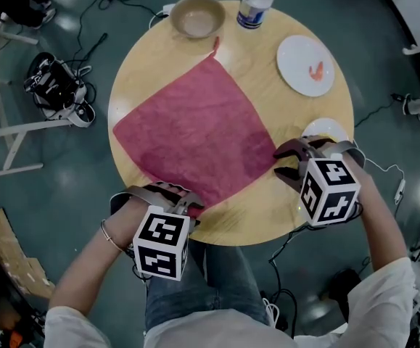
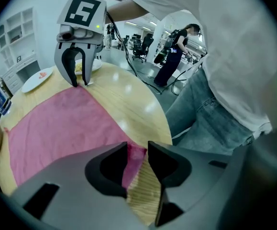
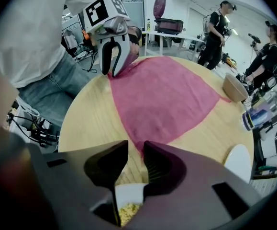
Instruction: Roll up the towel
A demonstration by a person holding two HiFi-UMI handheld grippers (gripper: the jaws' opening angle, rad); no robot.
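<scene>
Pink towel (image 1: 195,129) lies spread flat on a round wooden surface (image 1: 268,209). The left tool (image 2: 137,146) straddles its nearest corner, jaws narrowly apart. The right tool (image 3: 134,145), also slightly parted, meets the right-hand corner, apparently not pinching cloth.

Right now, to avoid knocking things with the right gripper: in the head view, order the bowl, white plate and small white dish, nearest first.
1. small white dish, right beside the right gripper.
2. white plate, farther up the table's right side.
3. bowl, at the far edge, left of centre.
</scene>
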